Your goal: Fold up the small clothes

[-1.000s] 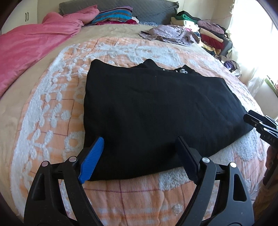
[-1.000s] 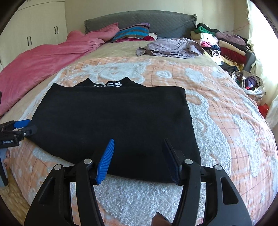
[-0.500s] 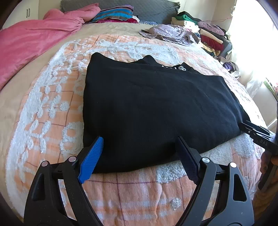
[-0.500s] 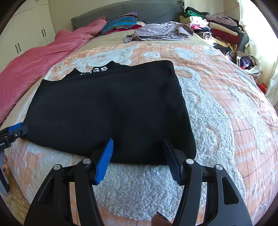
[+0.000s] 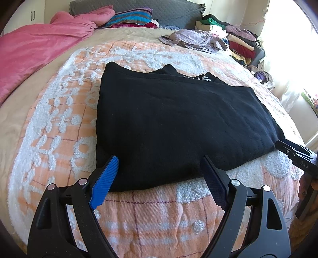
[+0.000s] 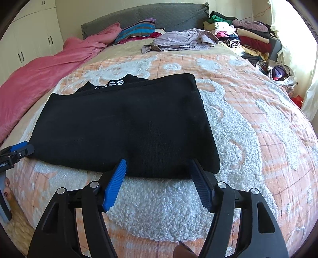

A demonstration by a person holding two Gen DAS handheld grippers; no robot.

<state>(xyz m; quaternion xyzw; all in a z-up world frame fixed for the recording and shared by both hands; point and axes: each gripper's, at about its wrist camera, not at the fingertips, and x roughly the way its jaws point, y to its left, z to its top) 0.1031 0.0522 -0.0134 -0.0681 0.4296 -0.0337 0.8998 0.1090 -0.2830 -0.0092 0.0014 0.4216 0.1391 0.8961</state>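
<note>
Black garment [image 5: 178,127] folded flat on orange bedspread [image 5: 159,228], near edge toward both grippers

Left gripper [image 5: 159,174] fingers wide open, empty, straddling near hem at left corner

Right gripper [image 6: 158,172] fingers just opening wider, empty, hem between tips

Risks: pinching top layer only, fold slides apart; fingers snagging fluffy bedspread tufts with fabric; uneven lift skews the 2 corners

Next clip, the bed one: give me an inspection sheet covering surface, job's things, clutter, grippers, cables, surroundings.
Surface: orange-and-white bedspread, bare around the garment.
Job's things: black garment lying flat, partly folded, white lettering at its far edge.
Clutter: pink blanket, lilac garment, clothes pile.
Grippers: left gripper and right gripper at the garment's near edge, jaws open; the right's have just been opening.
Cables: nothing seen.
Surroundings: grey headboard, white wardrobe.
</note>
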